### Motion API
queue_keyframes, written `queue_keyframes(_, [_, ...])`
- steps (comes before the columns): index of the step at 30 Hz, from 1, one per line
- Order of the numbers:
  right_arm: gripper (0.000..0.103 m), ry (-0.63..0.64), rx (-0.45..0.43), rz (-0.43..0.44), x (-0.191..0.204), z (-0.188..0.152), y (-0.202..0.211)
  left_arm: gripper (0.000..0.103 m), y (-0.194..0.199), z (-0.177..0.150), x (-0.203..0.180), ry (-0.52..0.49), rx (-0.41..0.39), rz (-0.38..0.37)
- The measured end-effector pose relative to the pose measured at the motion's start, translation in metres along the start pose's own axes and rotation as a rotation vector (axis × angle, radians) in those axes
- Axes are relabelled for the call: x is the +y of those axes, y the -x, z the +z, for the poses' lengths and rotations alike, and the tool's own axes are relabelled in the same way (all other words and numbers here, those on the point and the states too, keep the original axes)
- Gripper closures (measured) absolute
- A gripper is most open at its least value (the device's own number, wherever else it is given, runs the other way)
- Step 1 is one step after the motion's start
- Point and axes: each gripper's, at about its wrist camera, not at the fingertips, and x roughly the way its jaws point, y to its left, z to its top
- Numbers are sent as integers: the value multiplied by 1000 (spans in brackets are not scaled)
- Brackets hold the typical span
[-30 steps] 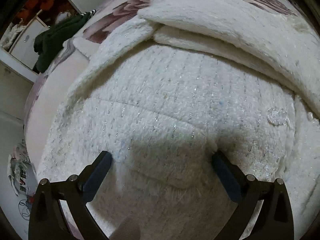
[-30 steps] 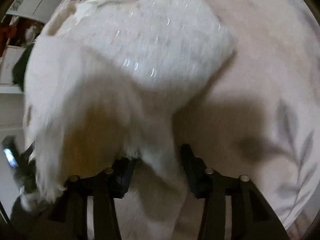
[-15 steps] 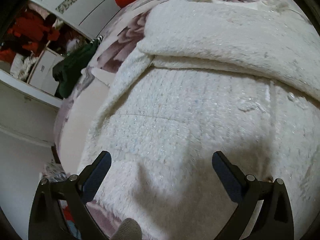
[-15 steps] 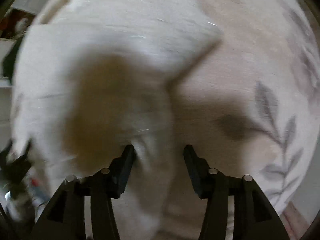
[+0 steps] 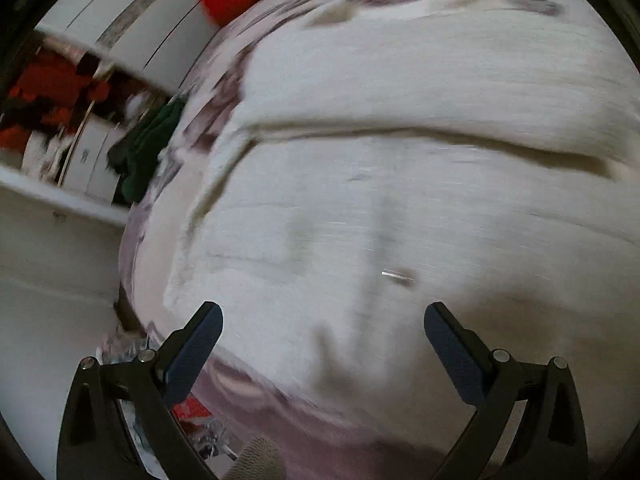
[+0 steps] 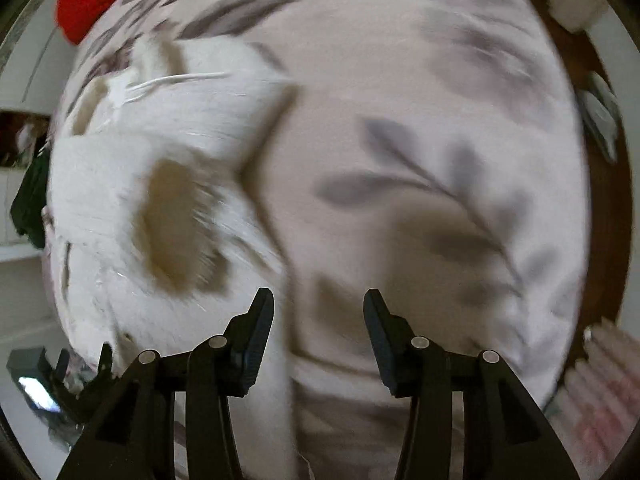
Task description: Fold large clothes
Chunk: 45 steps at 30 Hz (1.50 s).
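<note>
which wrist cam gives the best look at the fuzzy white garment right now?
Left wrist. The fuzzy white garment fills most of that frame, folded layers visible across the floral bedspread, though motion-blurred. The right wrist view catches it only on the left side, smeared; bedspread takes the rest.

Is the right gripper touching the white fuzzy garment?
Apart. In the right wrist view the right gripper has opening jaws with only the floral bedsheet between them; the white fuzzy garment lies below, left.
</note>
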Motion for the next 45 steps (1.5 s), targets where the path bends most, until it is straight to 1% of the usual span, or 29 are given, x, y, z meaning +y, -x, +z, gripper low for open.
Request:
queue_keyframes(2, [54, -46, 10, -33, -46, -9, 16, 0, 29, -8, -31, -79, -29, -11])
queue_keyframes(4, [54, -99, 19, -62, -74, -27, 17, 0, 58, -20, -70, -171, -81, -6])
queue_keyframes(5, [54, -124, 23, -69, -85, -29, 15, 0, 72, -29, -96, -232, -103, -10])
queue_keyframes(6, [54, -159, 26, -78, -112, -38, 23, 0, 79, -34, -112, -268, -123, -1])
queue_keyframes(8, [54, -231, 25, -87, -148, -56, 28, 0, 91, -49, -150, -362, -182, 44])
queue_keyframes(9, [54, -257, 21, -92, -140, -66, 22, 0, 93, -57, -167, -394, -192, 53])
queue_keyframes(11, [54, -304, 8, -99, -152, -75, 28, 0, 89, -66, -193, -420, -181, 55])
queue_keyframes(14, [54, -336, -6, -110, -173, -81, 40, 0, 69, -72, -214, -429, -102, 49])
queue_keyframes(16, [54, -334, -9, -114, -144, -70, 25, 0, 57, -73, -218, -417, -57, 40])
queue_keyframes(17, [54, -329, -12, -110, -128, -65, 17, 0, 50, -71, -213, -394, -48, 43])
queue_keyframes(18, [54, -323, -14, -102, -113, -58, 9, 9, 49, -67, -207, -369, -51, 40])
queue_keyframes(19, [53, -313, -14, -77, -99, -51, 2, 23, 48, -63, -195, -328, -60, 35])
queue_keyframes(20, [52, -300, -12, -33, -82, -44, -4, 59, 49, -58, -185, -292, -59, 22])
queue_keyframes(21, [48, -287, -16, 16, -69, -40, -10, 85, 49, -53, -169, -236, -53, -8])
queue_keyframes(22, [44, -267, -23, 85, -52, -32, -19, 85, 52, -52, -159, -194, -55, -38])
queue_keyframes(23, [42, -231, -27, 184, -39, -17, -27, 87, 53, -49, -146, -160, -62, -66])
queue_keyframes(24, [38, -199, -22, 255, -27, -7, -34, 88, 56, -46, -134, -141, -73, -72])
queue_keyframes(26, [32, -136, -8, 402, 5, 21, -52, 89, 63, -42, -118, -133, -97, -75])
queue_keyframes(29, [25, -77, 11, 561, 51, 60, -78, 89, 72, -40, -104, -132, -121, -77])
queue_keyframes(30, [22, -65, 21, 590, 62, 69, -86, 89, 75, -41, -104, -135, -123, -78])
queue_keyframes(33, [20, -48, 58, 632, 95, 98, -116, 89, 78, -40, -101, -133, -118, -91])
queue_keyframes(34, [20, -41, 77, 629, 104, 106, -128, 89, 78, -39, -100, -132, -117, -96])
queue_keyframes(36, [20, -63, 131, 585, 112, 115, -151, 89, 77, -37, -94, -120, -117, -111])
queue_keyframes(37, [23, -99, 159, 598, 112, 118, -161, 89, 76, -35, -90, -111, -117, -123])
queue_keyframes(38, [31, -152, 161, 618, 110, 119, -165, 89, 75, -33, -84, -97, -116, -134])
queue_keyframes(39, [58, -176, 149, 641, 110, 119, -164, 90, 76, -32, -78, -79, -114, -148])
queue_keyframes(40, [68, -183, 145, 648, 114, 118, -159, 90, 76, -29, -69, -56, -111, -165])
queue_keyframes(42, [77, -173, 113, 612, 126, 114, -142, 90, 74, -25, -46, -13, -107, -197])
queue_keyframes(45, [79, -128, 72, 544, 160, 110, -101, 90, 72, -18, 2, 83, -97, -247])
